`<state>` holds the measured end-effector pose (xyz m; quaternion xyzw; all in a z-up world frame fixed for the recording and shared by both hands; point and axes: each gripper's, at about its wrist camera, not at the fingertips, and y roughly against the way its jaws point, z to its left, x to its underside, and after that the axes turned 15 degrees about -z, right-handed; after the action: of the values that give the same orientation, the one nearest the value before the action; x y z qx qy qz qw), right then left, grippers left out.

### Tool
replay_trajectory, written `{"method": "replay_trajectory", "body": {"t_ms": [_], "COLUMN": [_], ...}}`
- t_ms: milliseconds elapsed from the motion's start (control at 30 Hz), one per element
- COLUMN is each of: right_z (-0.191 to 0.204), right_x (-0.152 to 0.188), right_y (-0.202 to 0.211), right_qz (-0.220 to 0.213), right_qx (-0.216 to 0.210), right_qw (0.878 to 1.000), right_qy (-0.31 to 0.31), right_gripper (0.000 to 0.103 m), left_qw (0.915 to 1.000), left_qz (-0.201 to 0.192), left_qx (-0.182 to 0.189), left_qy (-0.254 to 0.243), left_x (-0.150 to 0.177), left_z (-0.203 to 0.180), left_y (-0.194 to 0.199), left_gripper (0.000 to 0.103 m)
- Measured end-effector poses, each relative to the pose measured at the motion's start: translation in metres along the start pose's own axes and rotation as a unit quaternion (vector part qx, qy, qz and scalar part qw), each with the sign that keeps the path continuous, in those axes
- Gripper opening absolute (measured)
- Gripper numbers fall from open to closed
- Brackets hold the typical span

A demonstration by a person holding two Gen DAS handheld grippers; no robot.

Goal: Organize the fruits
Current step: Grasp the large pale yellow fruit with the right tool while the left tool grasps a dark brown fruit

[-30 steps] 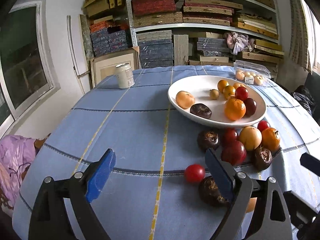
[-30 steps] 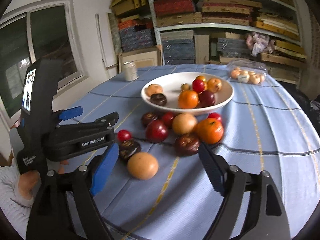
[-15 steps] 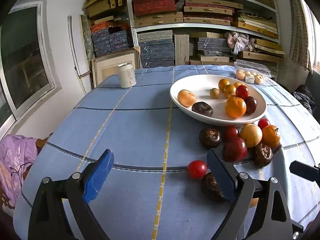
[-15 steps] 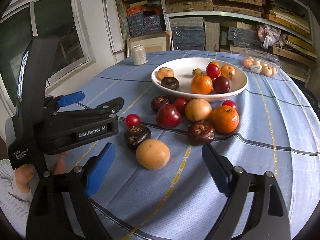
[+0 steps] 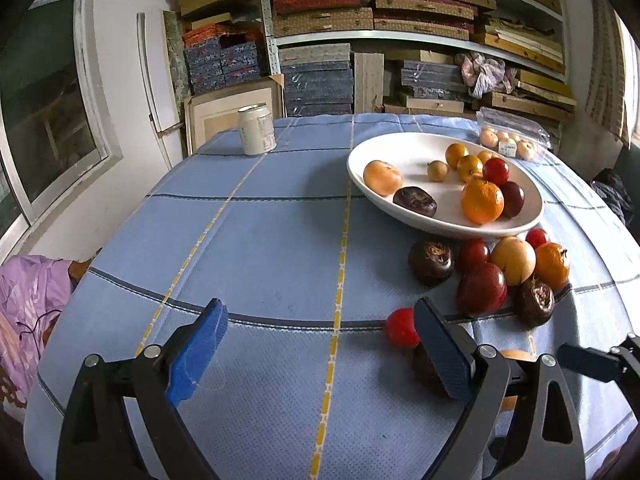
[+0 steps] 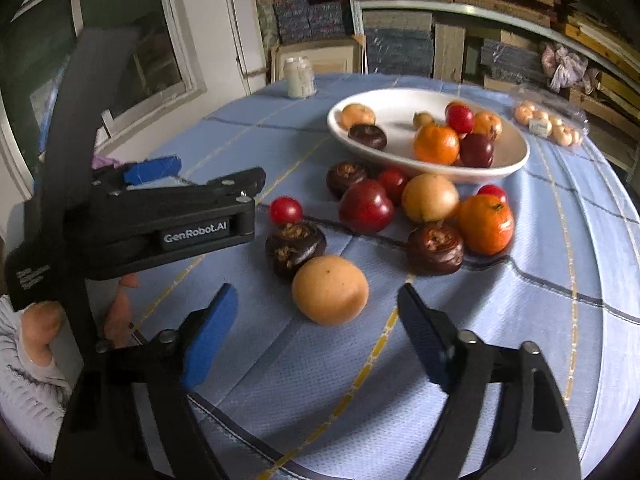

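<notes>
While loose fruits are heaped on the blue-clothed counter [image 6: 540, 320] beside a white bowl [image 6: 516, 160], the right gripper [image 6: 316, 340] is held released just short of a pale orange fruit [image 6: 330, 290], seemingly for bowling, the left gripper [image 5: 320, 356] released, idle.

R tool [image 6: 316, 344] (open) near pale orange [image 6: 330, 290].
</notes>
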<state>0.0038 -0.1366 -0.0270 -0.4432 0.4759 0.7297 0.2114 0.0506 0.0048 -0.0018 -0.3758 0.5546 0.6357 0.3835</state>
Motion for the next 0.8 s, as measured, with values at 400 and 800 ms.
{"method": "replay_trajectory", "body": {"t_ms": [400,800], "right_z": [-0.010,-0.059], "right_x": [0.001,-0.001], "right_y": [-0.029,0.019], "right_qz": [0.035,-0.038], "right_qx": [0.010,0.056], "right_qw": [0.999,0.994], "right_qy": [-0.013,-0.088], "right_gripper": [0.046,0.045], "left_qw": [0.9999,0.9972], "left_qz": [0.014,0.013], "left_qx": [0.004,0.059], "left_qy": [-0.008,-0.045], "left_x": [0.004,0.011], "left_z": [-0.002,-0.025], "left_y": [-0.003,0.003], "left_gripper": [0.095,0.095]}}
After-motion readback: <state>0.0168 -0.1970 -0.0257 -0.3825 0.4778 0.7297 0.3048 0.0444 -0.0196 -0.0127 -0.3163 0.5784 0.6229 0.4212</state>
